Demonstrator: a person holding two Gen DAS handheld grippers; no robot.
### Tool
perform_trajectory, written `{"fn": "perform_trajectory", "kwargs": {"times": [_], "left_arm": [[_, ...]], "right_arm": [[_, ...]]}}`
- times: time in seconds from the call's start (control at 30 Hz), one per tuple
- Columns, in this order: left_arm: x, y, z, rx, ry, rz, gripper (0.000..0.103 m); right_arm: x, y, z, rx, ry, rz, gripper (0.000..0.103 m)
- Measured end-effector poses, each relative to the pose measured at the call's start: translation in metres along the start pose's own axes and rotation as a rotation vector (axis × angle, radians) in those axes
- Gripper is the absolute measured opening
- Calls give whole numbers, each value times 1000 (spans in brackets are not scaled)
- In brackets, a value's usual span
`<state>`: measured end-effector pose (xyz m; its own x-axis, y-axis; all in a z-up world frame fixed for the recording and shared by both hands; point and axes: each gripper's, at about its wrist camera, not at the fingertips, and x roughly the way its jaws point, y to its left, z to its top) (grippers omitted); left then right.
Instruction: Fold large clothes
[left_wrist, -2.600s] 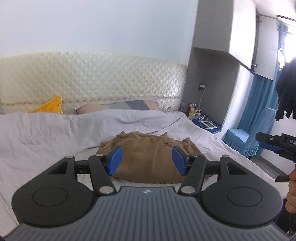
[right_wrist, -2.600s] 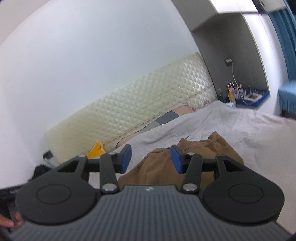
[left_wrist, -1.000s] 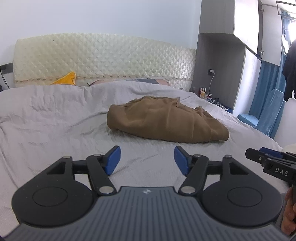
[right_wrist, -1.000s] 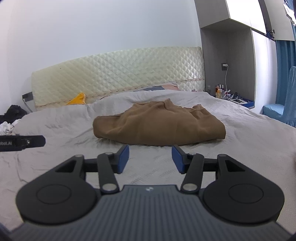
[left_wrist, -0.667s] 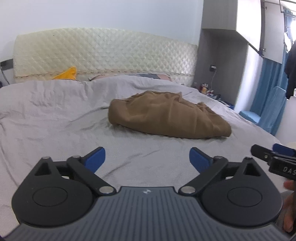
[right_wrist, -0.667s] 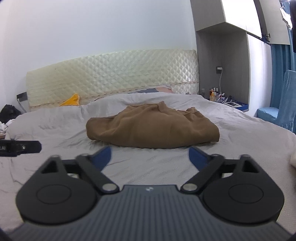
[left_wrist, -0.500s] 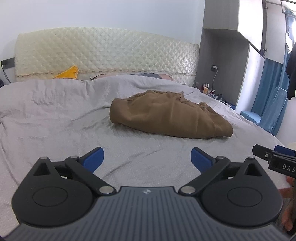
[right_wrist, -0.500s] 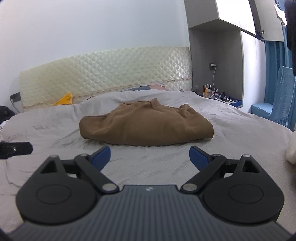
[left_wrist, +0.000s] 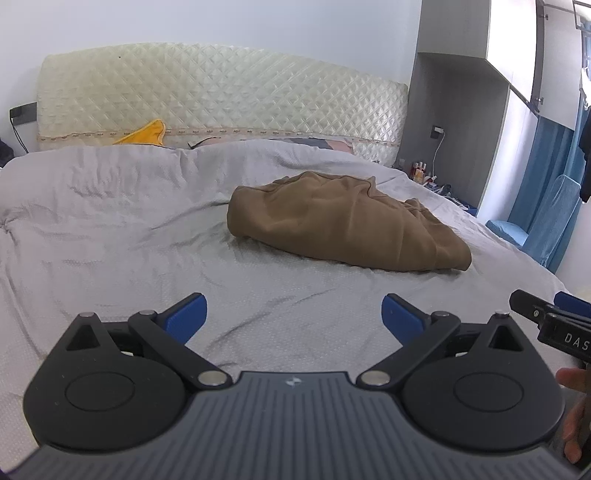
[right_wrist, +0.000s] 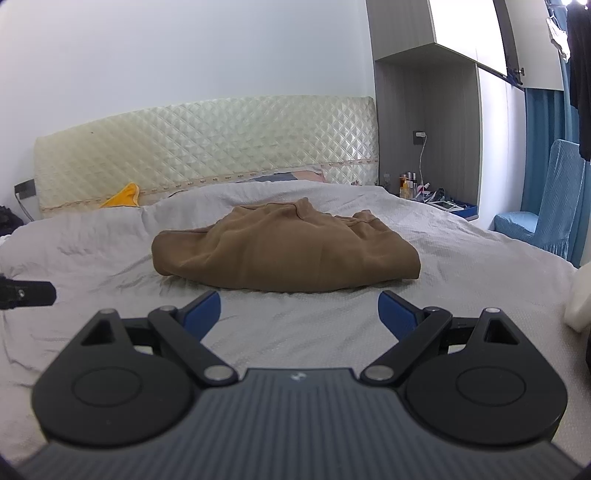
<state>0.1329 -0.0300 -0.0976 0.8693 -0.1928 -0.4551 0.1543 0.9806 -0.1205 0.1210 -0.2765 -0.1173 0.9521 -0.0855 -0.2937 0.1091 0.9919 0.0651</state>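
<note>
— Brown folded garment of soft knit cloth (left_wrist: 347, 221): where does it sit for you?

— Through my left wrist view it lies in the middle of the frame, slightly right, on the wrinkled grey bedspread (left_wrist: 110, 236). Through my right wrist view the same bundle (right_wrist: 284, 251) sits dead centre, its rounded fold at the left and its rumpled edges at the upper right.

— And your grippers?

— My left gripper (left_wrist: 293, 317) is spread wide, blue fingertips (left_wrist: 186, 316) far apart at the bottom of the frame, holding nothing. My right gripper (right_wrist: 299, 314) is likewise released, its blue pads (right_wrist: 397, 314) splayed above bare bedspread (right_wrist: 295, 332). Both hover near the garment without touching it.

— What else shows?

— A cream quilted headboard (left_wrist: 221, 103) across the upper part of the frame, with a yellow cushion corner (left_wrist: 142, 134) peeking over the bedspread at its foot. A blue covered chair (right_wrist: 543, 214) stands at the right edge, beside blue curtains (right_wrist: 546, 122). At the lower right of my left view, my right gripper's black tip (left_wrist: 554, 325) pokes in.
</note>
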Motion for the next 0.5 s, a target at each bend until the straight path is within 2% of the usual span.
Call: {"fn": "perform_trajectory", "kwargs": {"times": [0.5], "left_arm": [[-1, 2, -1, -7, -5, -1, 102]], "right_arm": [[3, 3, 0, -8, 6, -9, 94]]}}
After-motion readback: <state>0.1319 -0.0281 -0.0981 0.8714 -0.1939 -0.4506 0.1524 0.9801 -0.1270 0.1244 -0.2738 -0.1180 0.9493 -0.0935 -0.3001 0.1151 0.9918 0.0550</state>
